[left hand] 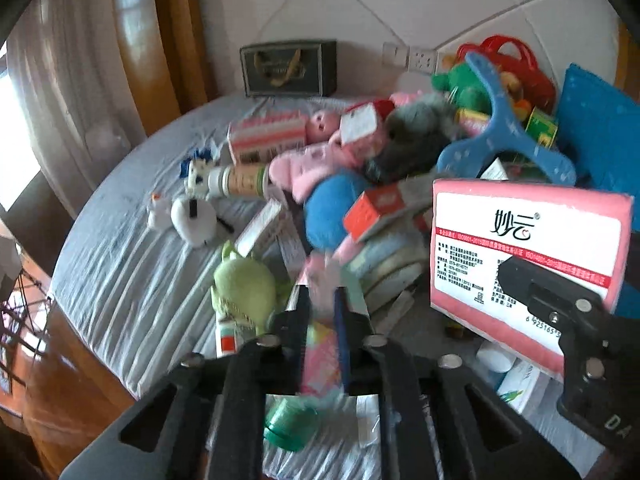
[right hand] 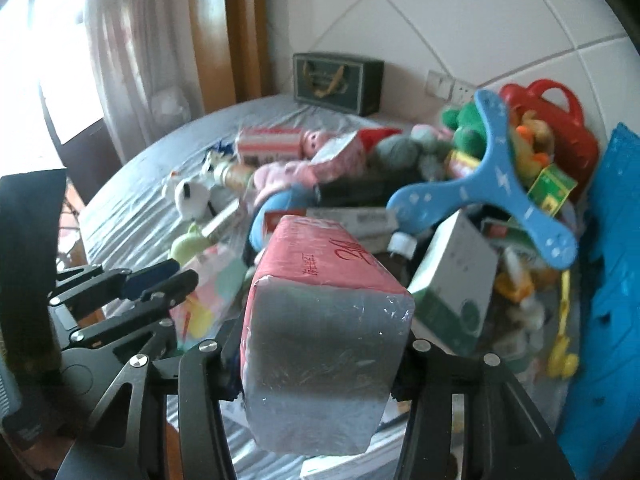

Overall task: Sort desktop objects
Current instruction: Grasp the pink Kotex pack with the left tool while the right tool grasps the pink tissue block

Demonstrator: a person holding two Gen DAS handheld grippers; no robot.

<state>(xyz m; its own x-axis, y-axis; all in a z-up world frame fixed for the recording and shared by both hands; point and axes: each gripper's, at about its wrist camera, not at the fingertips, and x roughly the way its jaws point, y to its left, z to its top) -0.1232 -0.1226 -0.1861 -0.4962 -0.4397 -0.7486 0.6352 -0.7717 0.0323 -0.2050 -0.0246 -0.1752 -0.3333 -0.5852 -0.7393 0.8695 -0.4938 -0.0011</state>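
Right tool [right hand: 320, 344]: clamped on pink plastic-wrapped tissue pack [right hand: 324, 320], lower centre, raised above cluttered grey-sheeted worktop [right hand: 132, 208]. Left tool [left hand: 322, 304]: pinched on thin pink-green packet [left hand: 320, 356], bottom centre. Advice: lift both clear of pile, keep grips firm.

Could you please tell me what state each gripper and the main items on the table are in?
Left gripper: shut.
Right gripper: shut on the pink tissue pack, held off the table.
Blue boomerang: resting on top of the pile.
White bottle: lying on its side.
Red basket: full of toys.
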